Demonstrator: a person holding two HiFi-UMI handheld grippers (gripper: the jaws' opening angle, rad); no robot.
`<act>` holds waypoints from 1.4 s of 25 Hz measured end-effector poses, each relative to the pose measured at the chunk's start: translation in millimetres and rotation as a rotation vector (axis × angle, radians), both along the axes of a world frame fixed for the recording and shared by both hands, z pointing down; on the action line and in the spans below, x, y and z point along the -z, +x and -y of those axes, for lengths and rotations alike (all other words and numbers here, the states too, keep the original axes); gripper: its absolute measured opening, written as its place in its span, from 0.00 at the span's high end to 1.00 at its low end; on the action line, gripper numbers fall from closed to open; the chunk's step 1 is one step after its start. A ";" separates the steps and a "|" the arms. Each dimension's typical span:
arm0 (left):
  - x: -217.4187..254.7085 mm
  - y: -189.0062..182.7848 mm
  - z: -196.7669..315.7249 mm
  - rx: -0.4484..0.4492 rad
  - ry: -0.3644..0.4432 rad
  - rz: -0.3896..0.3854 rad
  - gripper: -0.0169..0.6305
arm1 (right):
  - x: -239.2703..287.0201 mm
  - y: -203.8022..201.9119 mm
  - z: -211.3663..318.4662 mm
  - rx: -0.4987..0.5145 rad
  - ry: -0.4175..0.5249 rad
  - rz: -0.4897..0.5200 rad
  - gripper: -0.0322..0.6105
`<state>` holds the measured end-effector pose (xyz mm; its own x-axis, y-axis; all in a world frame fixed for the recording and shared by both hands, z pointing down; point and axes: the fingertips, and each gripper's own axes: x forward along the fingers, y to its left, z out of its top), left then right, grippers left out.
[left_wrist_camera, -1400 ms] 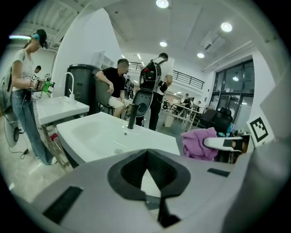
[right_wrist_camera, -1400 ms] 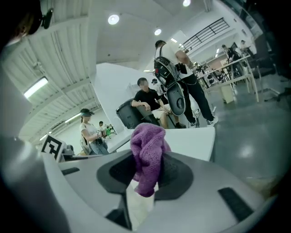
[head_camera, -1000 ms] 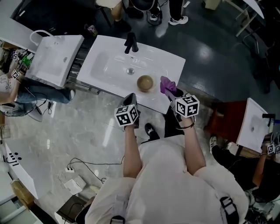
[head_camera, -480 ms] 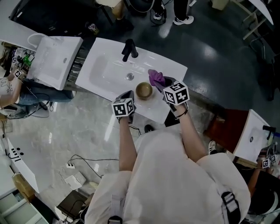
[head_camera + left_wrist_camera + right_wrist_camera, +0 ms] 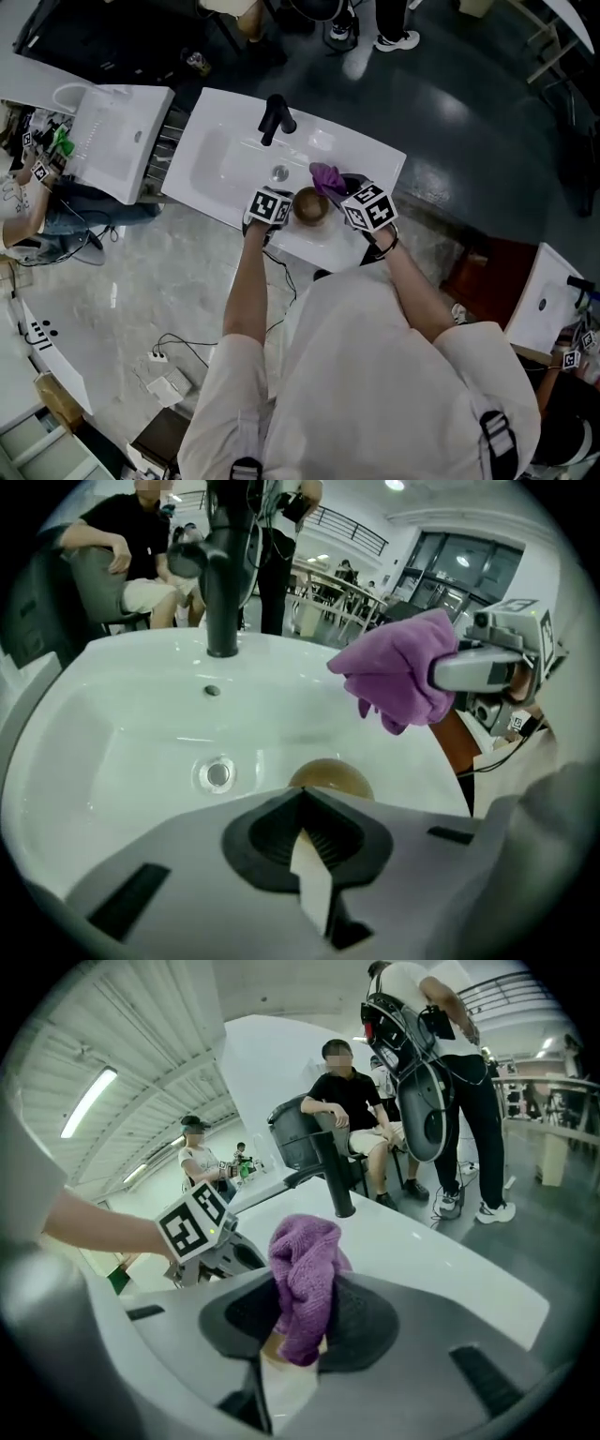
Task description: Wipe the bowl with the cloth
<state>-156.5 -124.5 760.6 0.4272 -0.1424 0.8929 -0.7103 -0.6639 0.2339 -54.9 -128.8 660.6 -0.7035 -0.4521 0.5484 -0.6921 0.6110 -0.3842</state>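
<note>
1. Sink: a white sink (image 5: 225, 159) lies below the person, with a black faucet (image 5: 275, 117) at its far edge and a round drain (image 5: 280, 172) in the basin.

2. Bowl: the tan bowl (image 5: 310, 206) rests on the near part of the sink, just right of the drain and between the 2 grippers.

3. Left gripper: the left gripper (image 5: 302, 799) points at the bowl from the bowl's left side. In the left gripper view its jaws stand together, with nothing seen between them. The bowl shows directly beyond the tips; contact between tips and bowl cannot be confirmed.

4. Right gripper: the right gripper (image 5: 298, 1330) is clamped on the purple cloth (image 5: 326, 177). In the right gripper view the cloth sits pinched between the jaws, and a bunched fold stands up above them.

5. Cloth position: in the head view the cloth lies over the far right edge of the bowl. In the left gripper view it hangs in the air above the basin, up and to the right of the bowl, with a gap between the 2.

6. Surroundings: a 2nd white sink (image 5: 122, 131) stands to the left, apart from the 1st. Several people sit or stand beyond the faucet in both gripper views
</note>
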 end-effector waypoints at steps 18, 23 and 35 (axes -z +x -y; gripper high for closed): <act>-63.8 4.8 -4.9 -0.043 -0.283 -0.034 0.86 | -17.3 17.2 -6.2 0.033 -0.052 -0.073 0.79; -71.6 12.3 -15.2 -0.052 -0.341 -0.046 0.94 | -22.7 15.7 -12.5 0.040 -0.075 -0.076 0.79; -17.3 -9.1 31.0 0.252 -0.036 -0.079 0.94 | -9.0 -8.8 9.5 0.075 -0.044 -0.047 0.79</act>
<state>-165.6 -155.5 777.9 0.4508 -0.2220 0.8646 -0.8306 -0.4590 0.3153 -63.7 -138.3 669.5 -0.7074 -0.3737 0.6000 -0.6630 0.6452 -0.3797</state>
